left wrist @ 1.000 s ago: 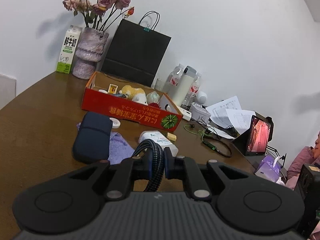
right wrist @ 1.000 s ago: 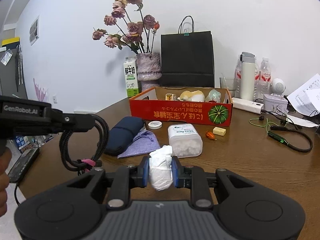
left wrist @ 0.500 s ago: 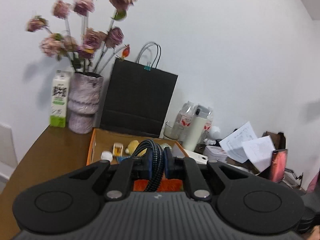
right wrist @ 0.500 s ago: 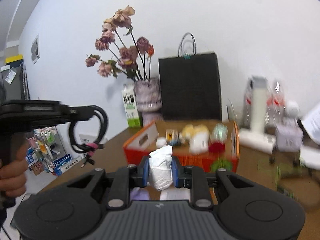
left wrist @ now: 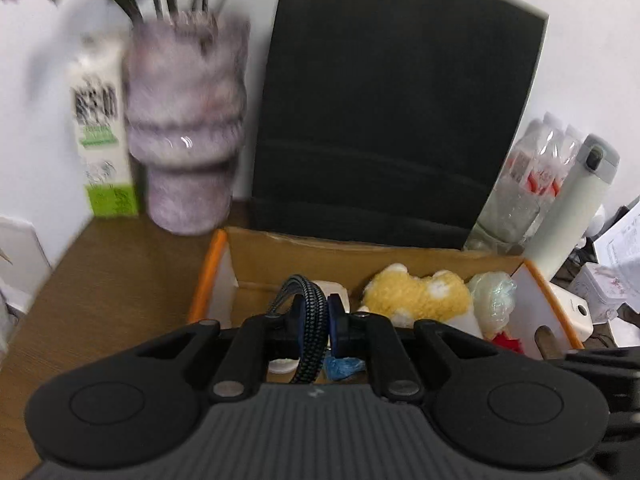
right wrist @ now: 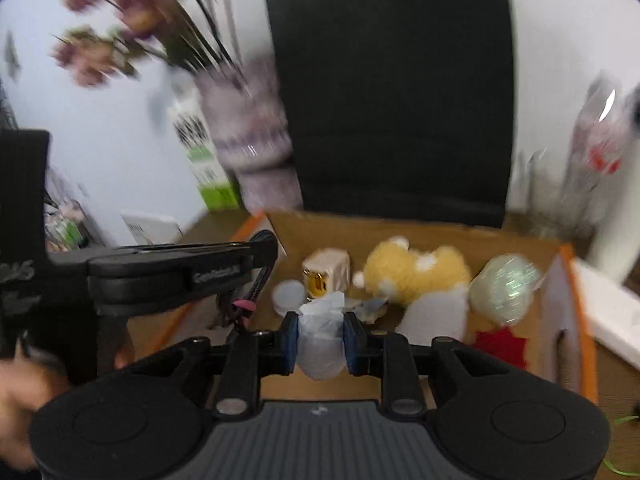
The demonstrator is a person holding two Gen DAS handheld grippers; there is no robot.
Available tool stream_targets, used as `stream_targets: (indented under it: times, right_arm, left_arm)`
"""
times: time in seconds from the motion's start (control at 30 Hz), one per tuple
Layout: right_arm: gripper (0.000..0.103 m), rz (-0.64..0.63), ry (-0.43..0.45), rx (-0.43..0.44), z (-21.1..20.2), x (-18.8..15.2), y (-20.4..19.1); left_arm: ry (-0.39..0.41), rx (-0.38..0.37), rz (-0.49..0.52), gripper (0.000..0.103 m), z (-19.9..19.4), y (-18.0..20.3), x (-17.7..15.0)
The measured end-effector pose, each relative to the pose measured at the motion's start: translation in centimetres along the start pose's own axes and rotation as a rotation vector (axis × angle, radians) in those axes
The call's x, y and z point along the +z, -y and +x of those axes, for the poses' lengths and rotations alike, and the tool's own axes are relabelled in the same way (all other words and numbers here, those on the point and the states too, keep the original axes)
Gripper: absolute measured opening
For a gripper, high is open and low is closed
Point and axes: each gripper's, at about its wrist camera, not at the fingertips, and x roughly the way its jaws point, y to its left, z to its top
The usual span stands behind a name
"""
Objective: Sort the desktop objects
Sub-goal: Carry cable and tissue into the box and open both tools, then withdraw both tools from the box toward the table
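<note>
While the left gripper (left wrist: 313, 322) is clamping a braided cable (left wrist: 310, 332) and the right gripper (right wrist: 321, 338) a tissue wad (right wrist: 322, 340) above the box (left wrist: 256, 256), an off-centre release is risking spills outside.

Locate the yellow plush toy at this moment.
In both wrist views the yellow plush toy lies inside the cardboard box, toward its right half, with a pale wrapped ball on its right.
</note>
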Motion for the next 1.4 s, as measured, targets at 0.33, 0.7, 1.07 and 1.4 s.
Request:
stream_targets:
  times: [0.33,0.7,1.07,1.4]
  right_arm:
    - [0.052,0.028,-0.030,-0.054,4.1,-0.3,1.4]
    - [0.073,0.047,0.040,-0.205,-3.0,-0.7,1.6]
    - [0.085,0.120,0.151,-0.242,-11.7,-5.3,2.0]
    - [0.089,0.065,0.266,-0.178,-19.3,-16.2,-1.0]
  left_arm:
    - [-0.015,0.008,-0.114,0.070,-0.2,-0.6,-0.6]
    - [0.043,0.112,-0.127,0.088,-5.7,0.7,-1.7]
    - [0.046,0.139,-0.004,0.099,-12.7,2.7,-6.6]
    - [0.121,0.109,0.033,0.103,-21.2,4.4,-14.9]
